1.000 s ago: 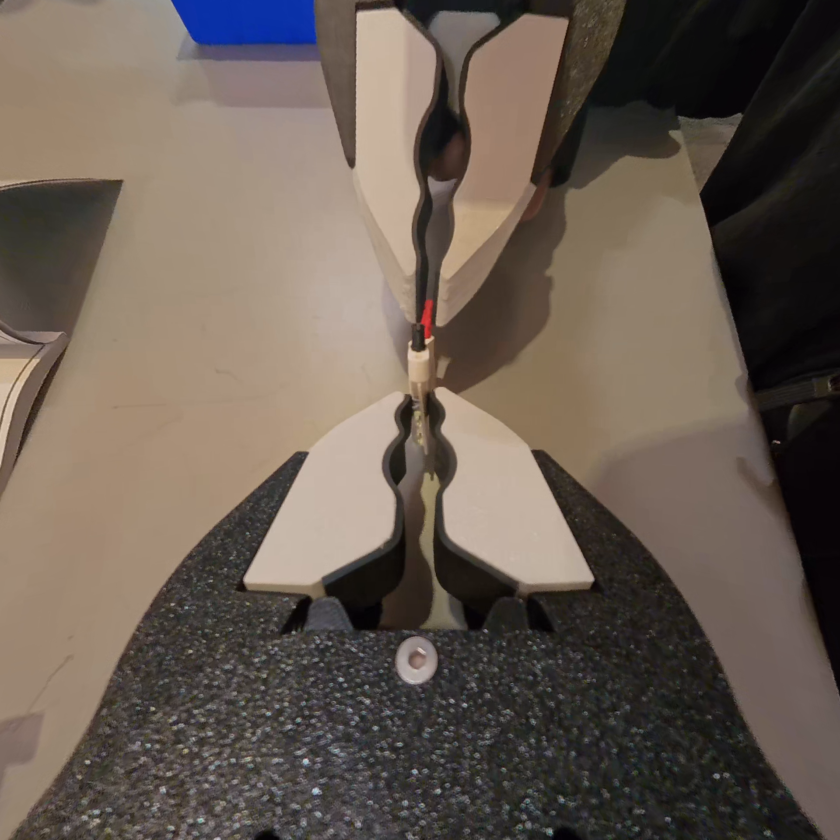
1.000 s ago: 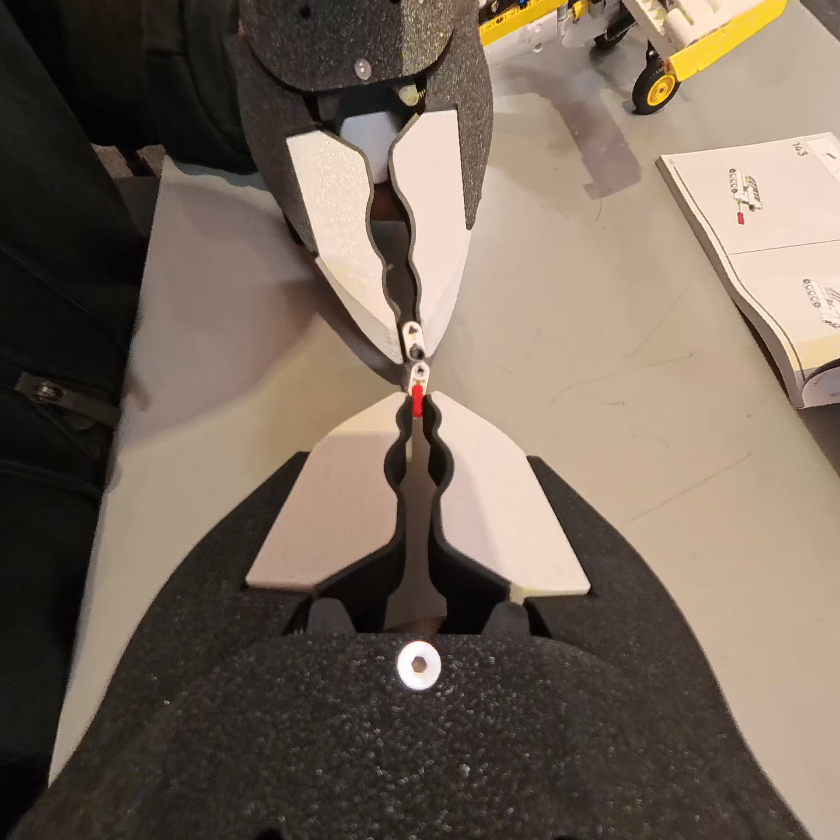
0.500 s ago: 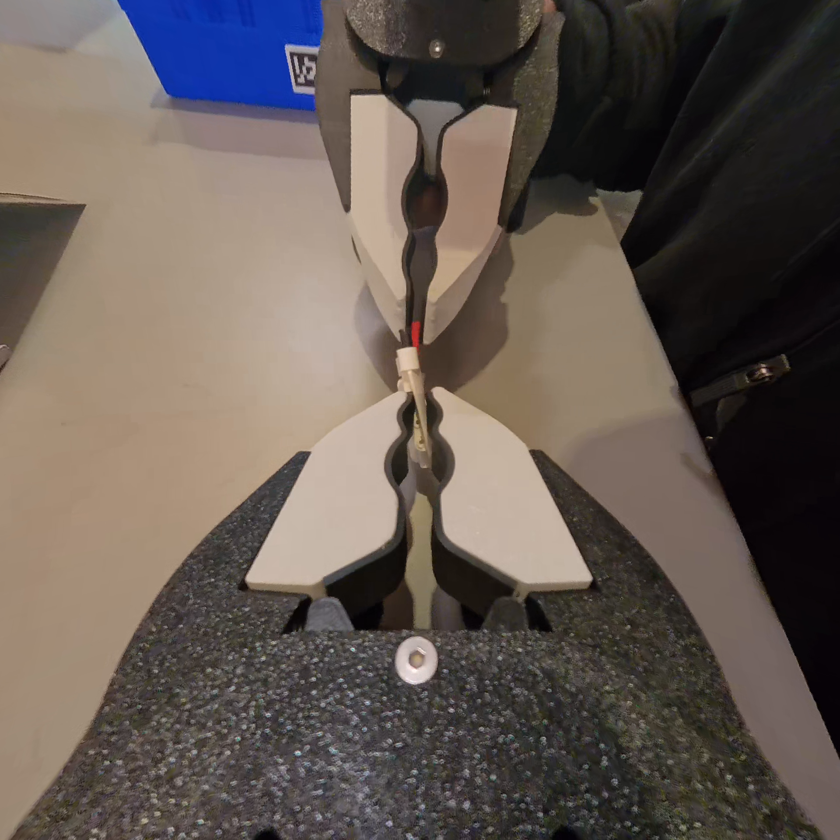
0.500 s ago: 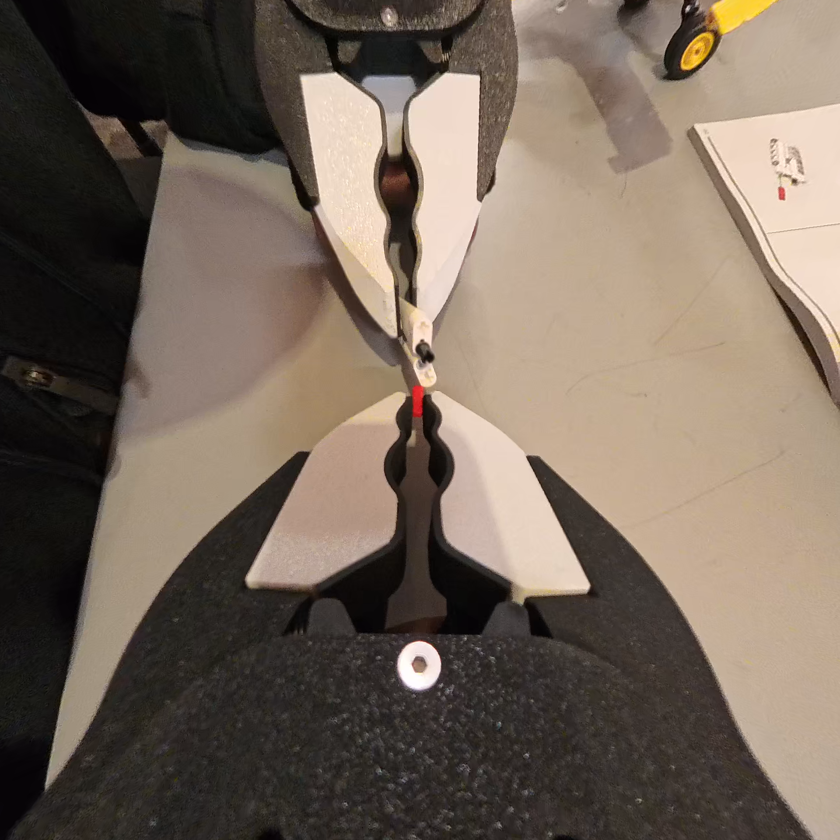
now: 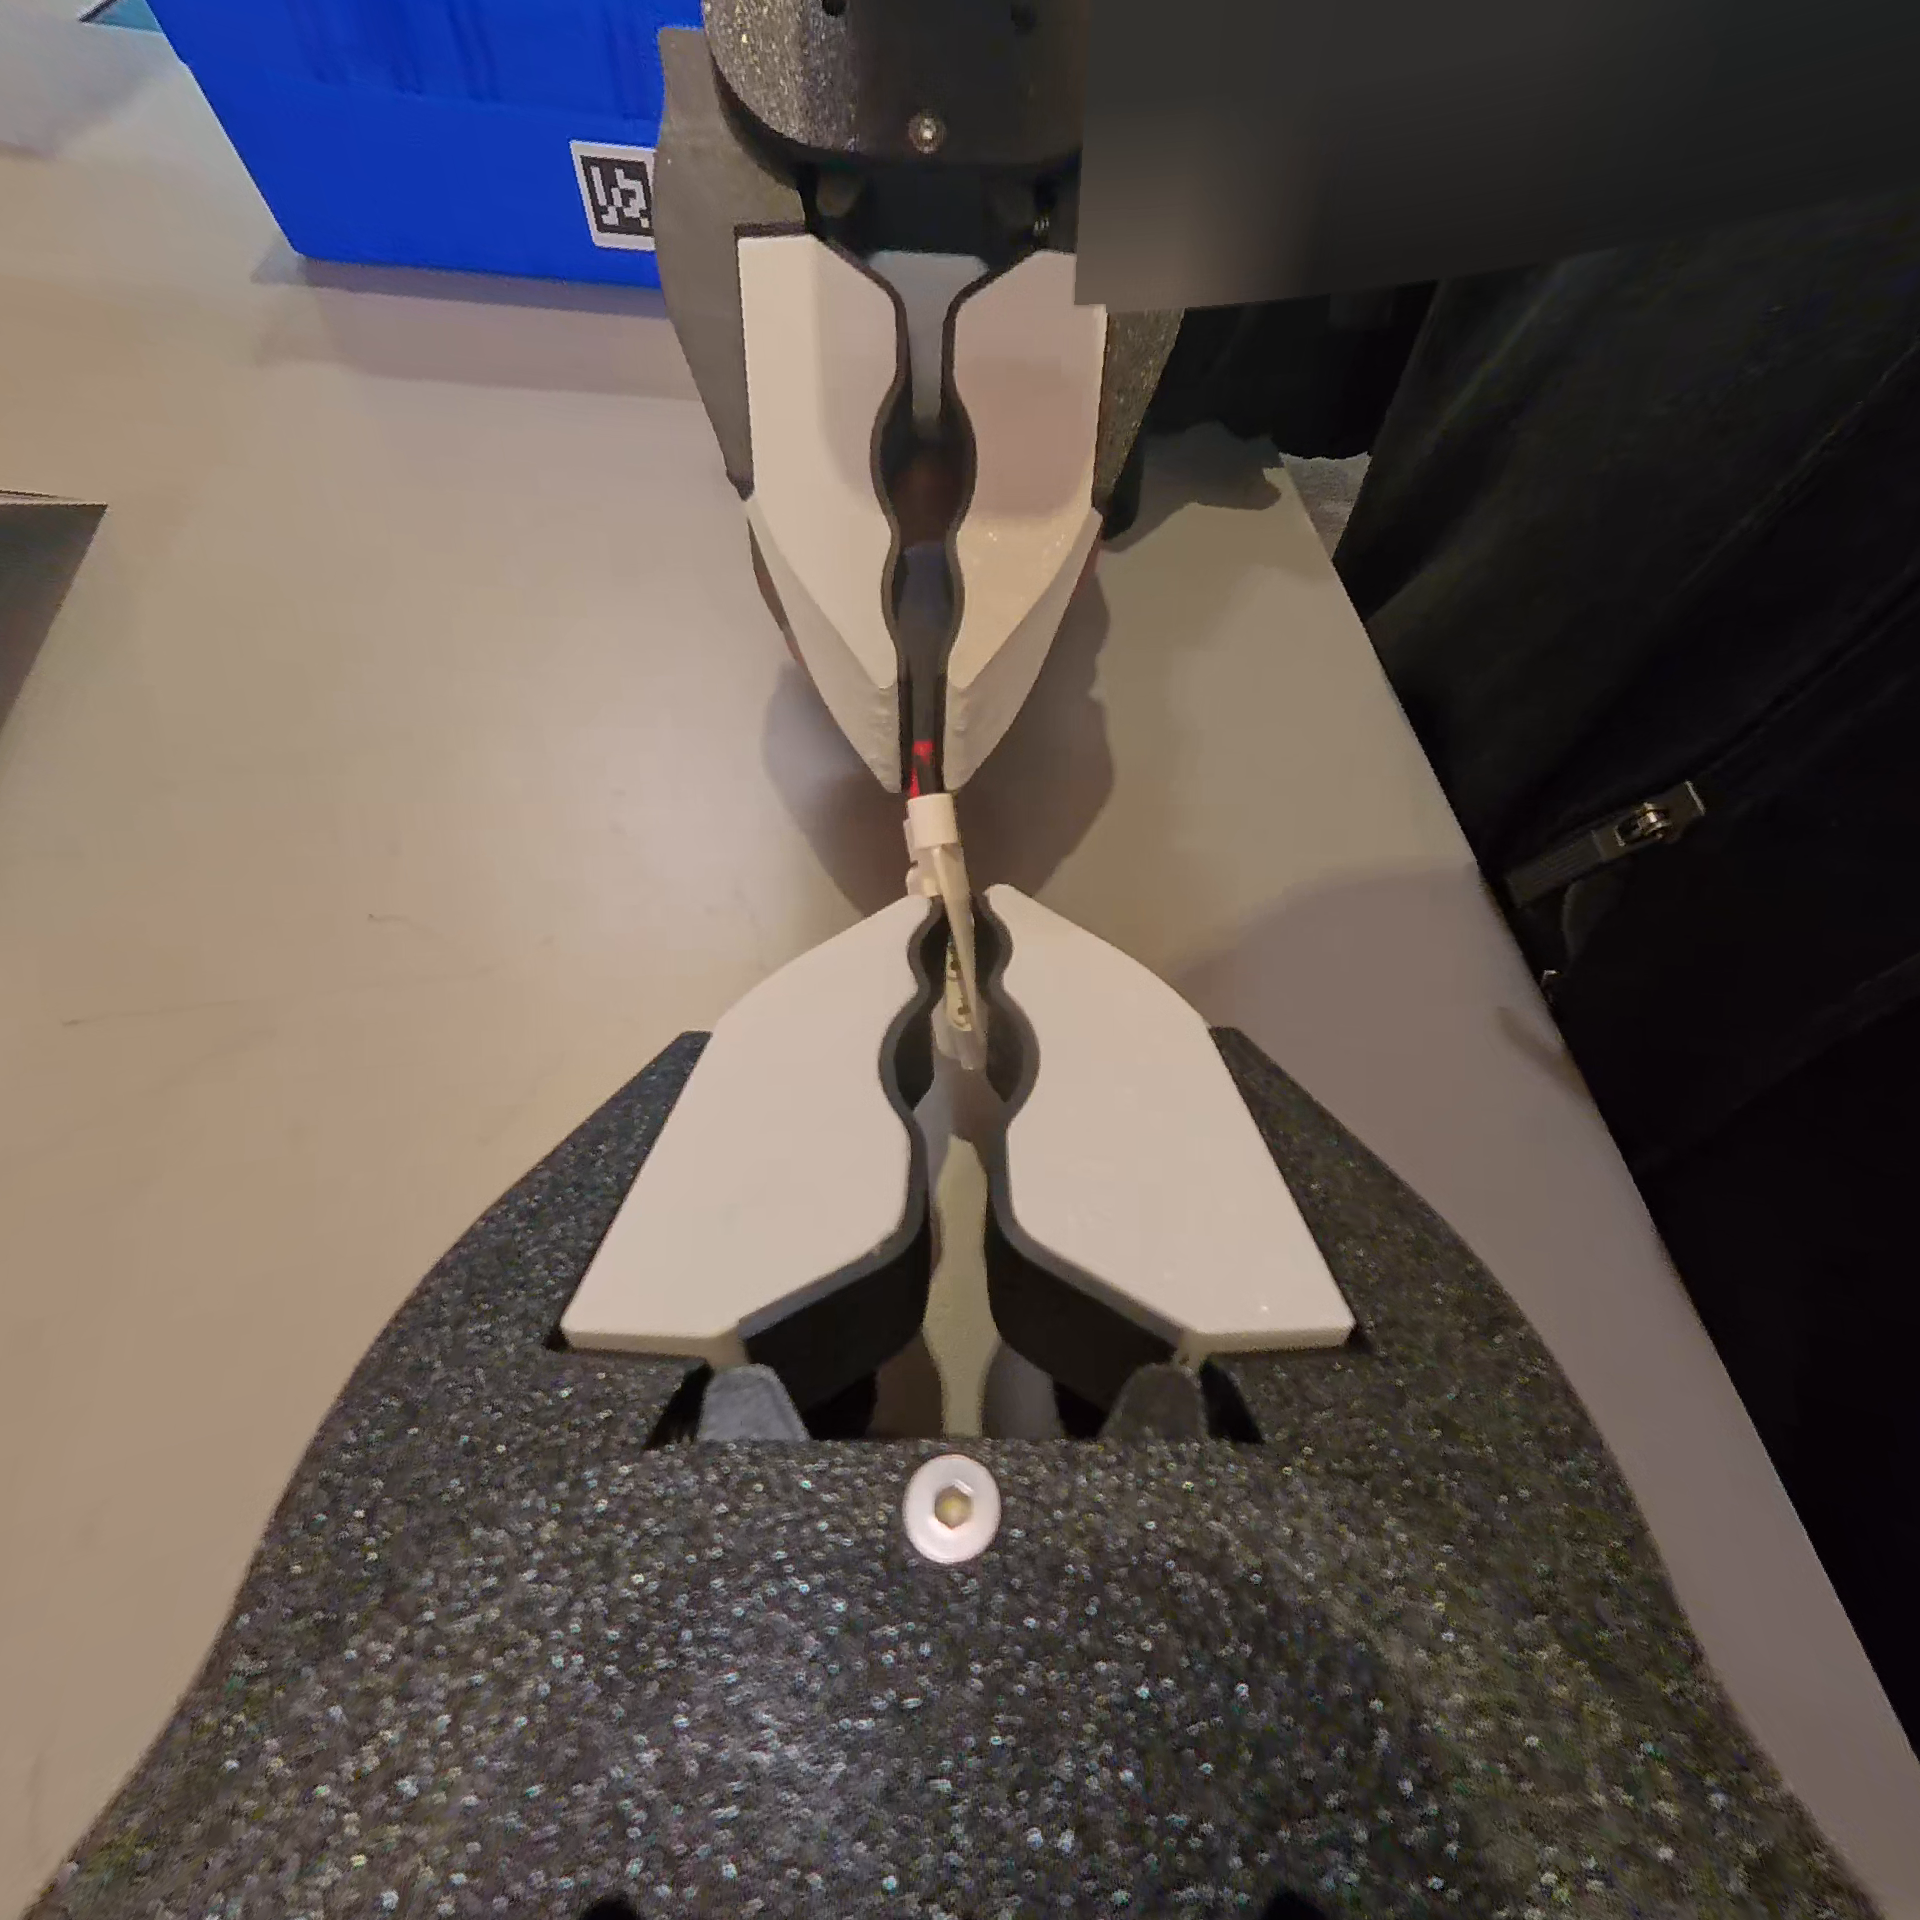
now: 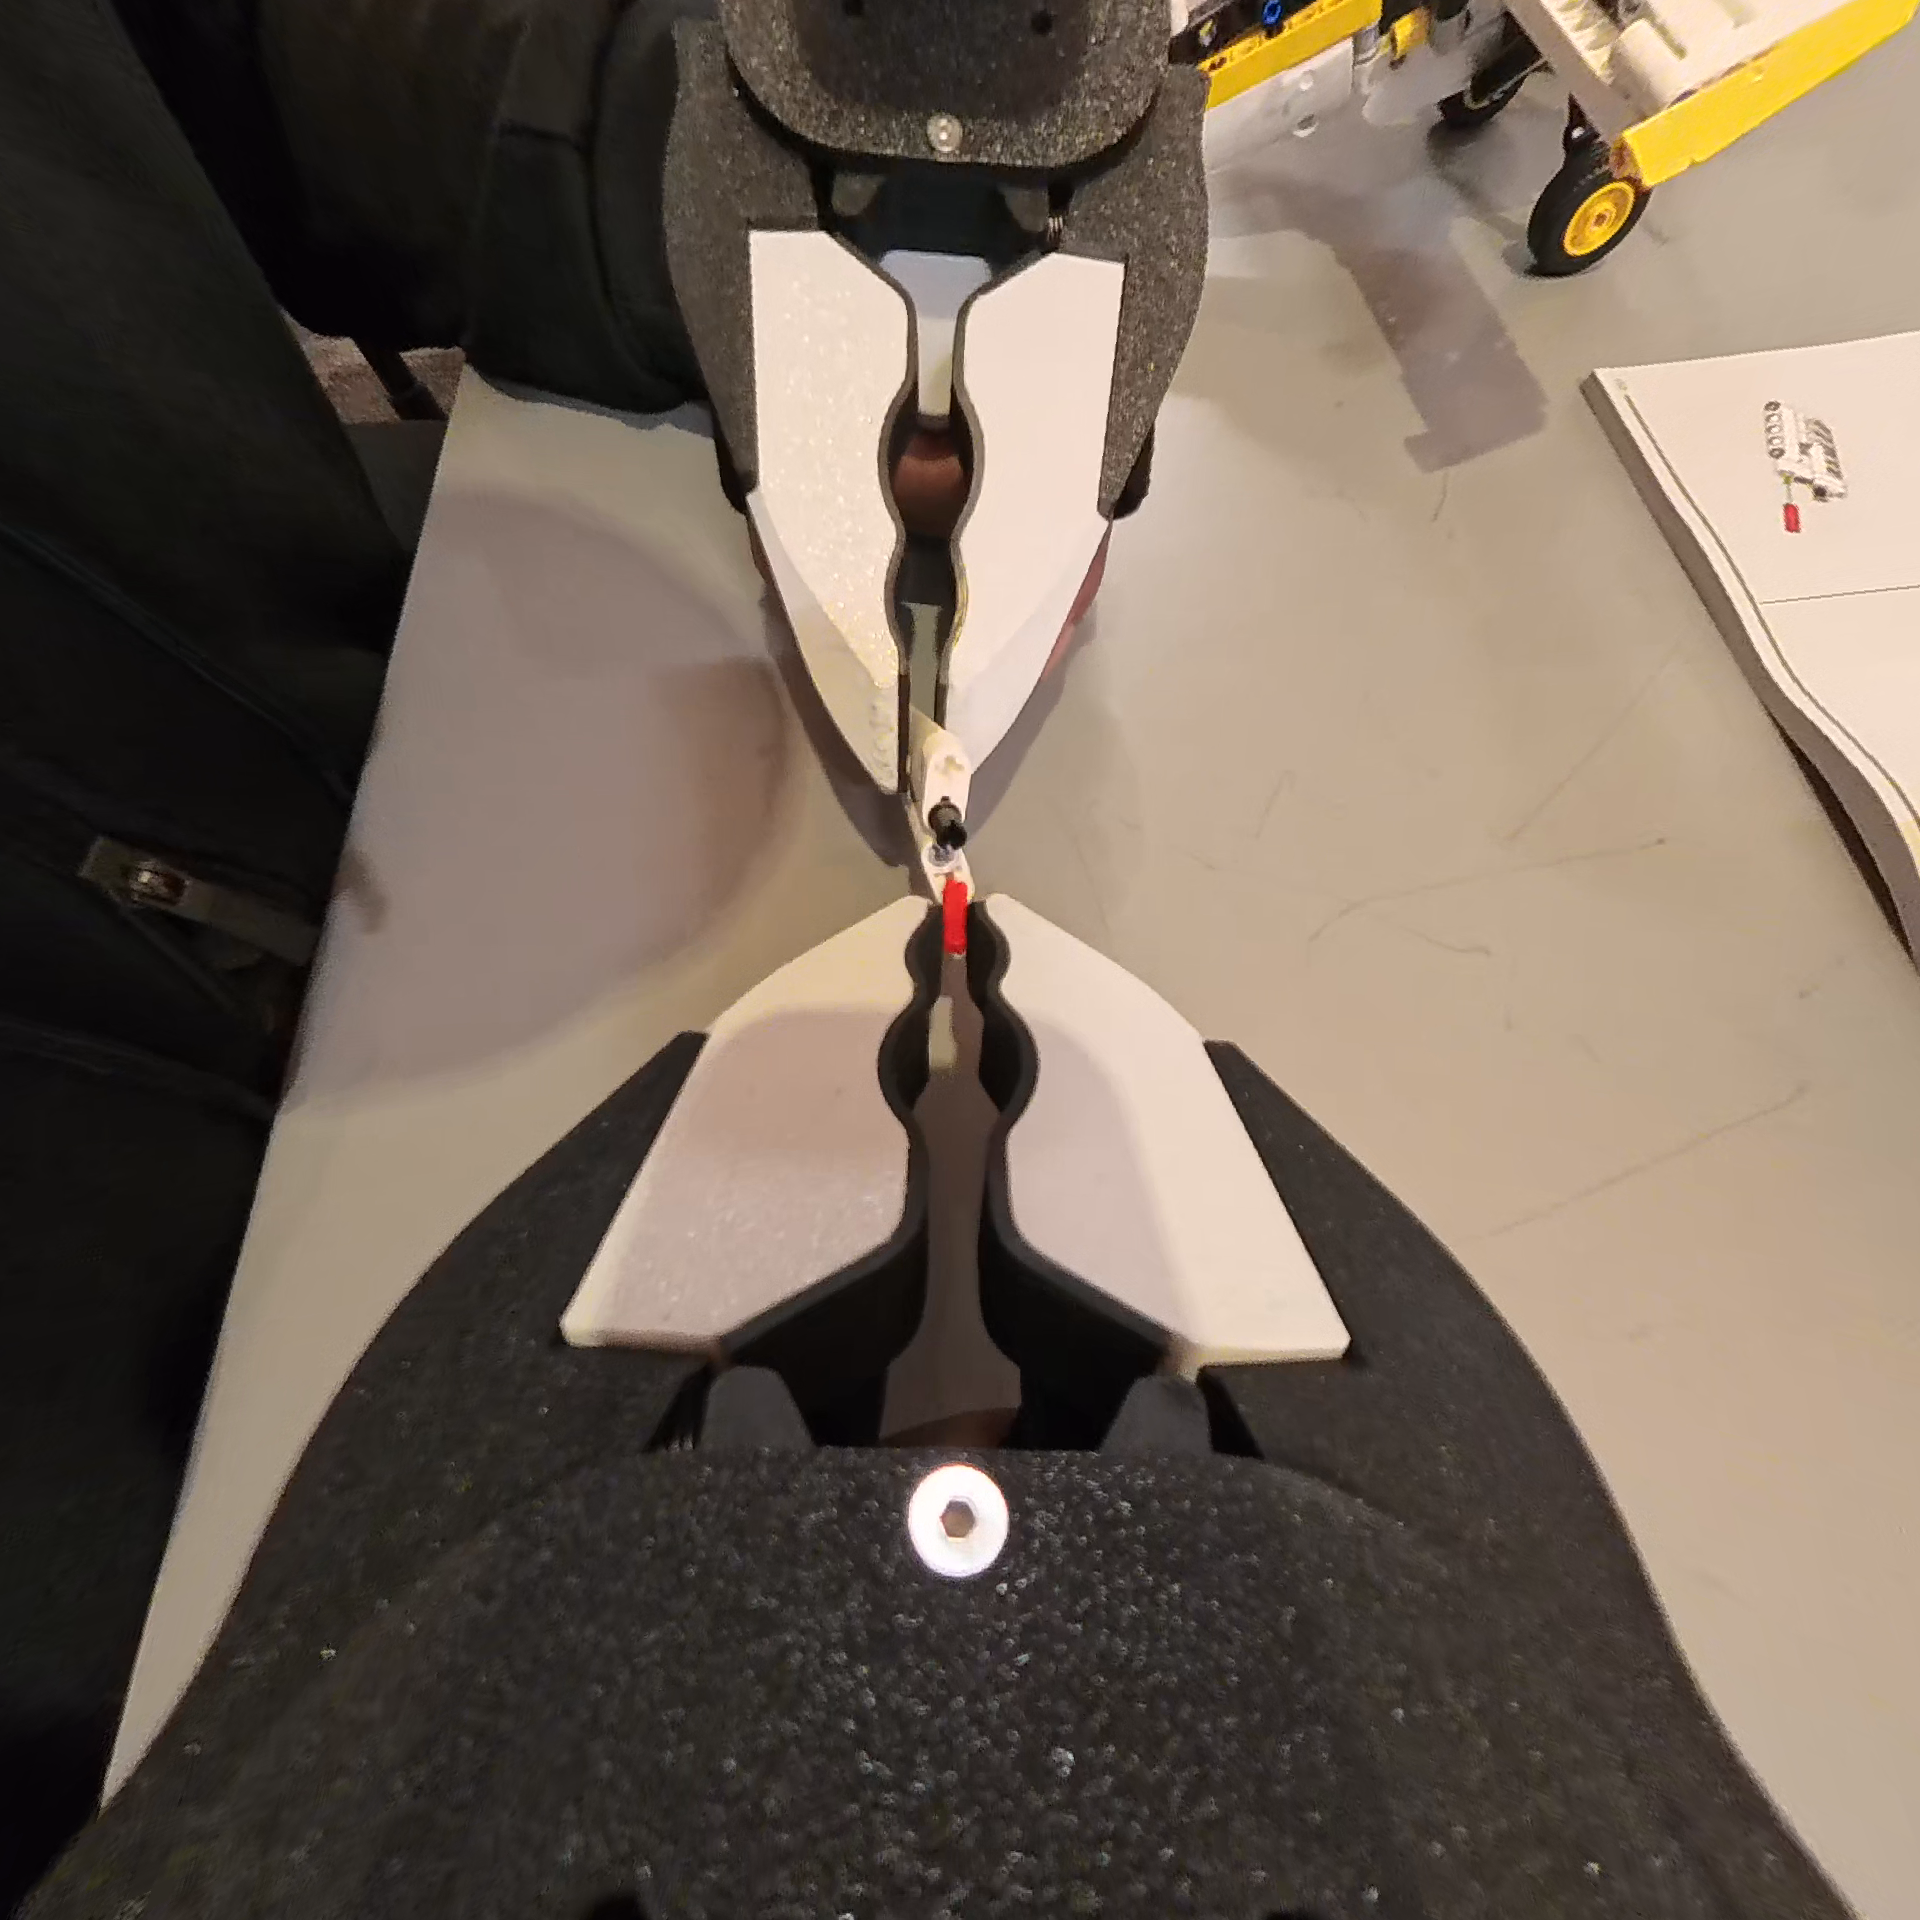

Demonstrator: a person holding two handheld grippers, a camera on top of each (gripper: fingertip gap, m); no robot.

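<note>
Table: pale grey tabletop (image 6: 1351,1039) filled most of both views, its surface faintly scratched; its near edge ran down the right side of the left wrist view and the left side of the right wrist view, with a person's dark clothing (image 5: 1662,727) just past it.
Surroundings: blue bin (image 5: 416,135) with a square marker stood at the upper left of the left wrist view; an open instruction booklet (image 6: 1787,582) lay at the right edge of the right wrist view; a yellow and white brick-built vehicle (image 6: 1558,125) sat at its upper right.
Grippers: the two faced each other tip to tip at frame centre, well above the lower third, both about equally near the parts.
Left gripper (image 5: 958,909): fingers drawn together and clamped on a slim white beam (image 5: 961,977); the beam's long axis ran along the fingers, tilted slightly, its far end sticking out toward the other gripper.
Right gripper (image 6: 954,914): fingers clamped on a small red pin (image 6: 952,925), which pointed forward along the fingers.
Key relation: the pin's far end met the end hole of the white beam (image 6: 940,790), straight ahead of the right gripper; the axes were close to in line, the beam skewed a little.
Small detail: a black pin (image 6: 945,816) stood out from the beam's side, between the two sets of tips.
</note>
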